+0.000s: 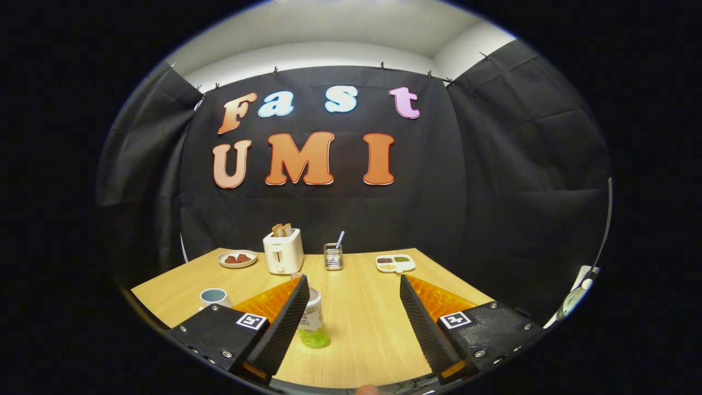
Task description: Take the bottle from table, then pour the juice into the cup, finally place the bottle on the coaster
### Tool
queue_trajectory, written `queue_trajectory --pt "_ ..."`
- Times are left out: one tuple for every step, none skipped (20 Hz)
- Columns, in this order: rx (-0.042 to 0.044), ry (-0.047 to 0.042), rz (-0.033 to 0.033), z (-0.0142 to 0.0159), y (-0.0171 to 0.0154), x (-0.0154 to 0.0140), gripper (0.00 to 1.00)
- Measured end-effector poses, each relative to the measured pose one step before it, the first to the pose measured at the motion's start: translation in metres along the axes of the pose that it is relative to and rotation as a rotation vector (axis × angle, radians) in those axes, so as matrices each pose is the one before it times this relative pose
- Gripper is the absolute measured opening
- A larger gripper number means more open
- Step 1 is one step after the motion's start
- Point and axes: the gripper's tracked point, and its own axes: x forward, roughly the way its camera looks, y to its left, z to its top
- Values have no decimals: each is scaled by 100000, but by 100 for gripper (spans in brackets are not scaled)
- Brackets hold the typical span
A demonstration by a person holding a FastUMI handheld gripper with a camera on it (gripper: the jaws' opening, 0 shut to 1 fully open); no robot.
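A handheld two-finger gripper (351,307) has two black wedge-shaped fingers (288,323) with finely ribbed inner faces and bright orange ridged outer sides. Each finger is fixed to a black block studded with small silver screws. A square black-and-white marker (251,321) sits on top of each block.

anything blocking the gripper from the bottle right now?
Nothing visible does. The gripper is open, and the bottle stands upright on the table just inside its left finger, which hides part of it. The toaster, holder and cup are off the path.
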Motion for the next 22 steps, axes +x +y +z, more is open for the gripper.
queue_trajectory --pt "937 551 1183 -690 752 333 99" --pt "1050 348 1220 -726 741 284 99" --pt "1041 685 956 -775 622 363 99" --pt "1238 316 628 -752 628 381 99" --pt "767 663 1105 -732 729 516 99" --pt "216 622 1368 -928 795 361 99" --pt "-428 240 769 -731 526 456 99" --pt "-1219 105 88 -654 275 379 99" --pt "-1484 -120 -572 -555 156 454 99" --pt "-1619 501 -544 -871 119 625 99" --pt "-1329 1021 -89 -821 159 440 99" --pt "-944 1597 -346 -996 159 488 99" --pt "-625 1694 -44 -820 200 511 99" --pt "-367 1562 -223 -817 121 463 99" --pt "-185 1209 -261 -598 110 426 99" --pt "-234 758 -361 -409 166 453 99" --pt "-345 597 -823 -245 -38 512 99" --pt "-220 25 -902 -264 -157 524 99" --pt "217 -130 -829 -66 -69 589 99" --pt "367 228 -447 -223 19 673 99" --pt "445 880 -295 -303 102 611 99" --pt "796 1287 -159 -582 65 603 99"
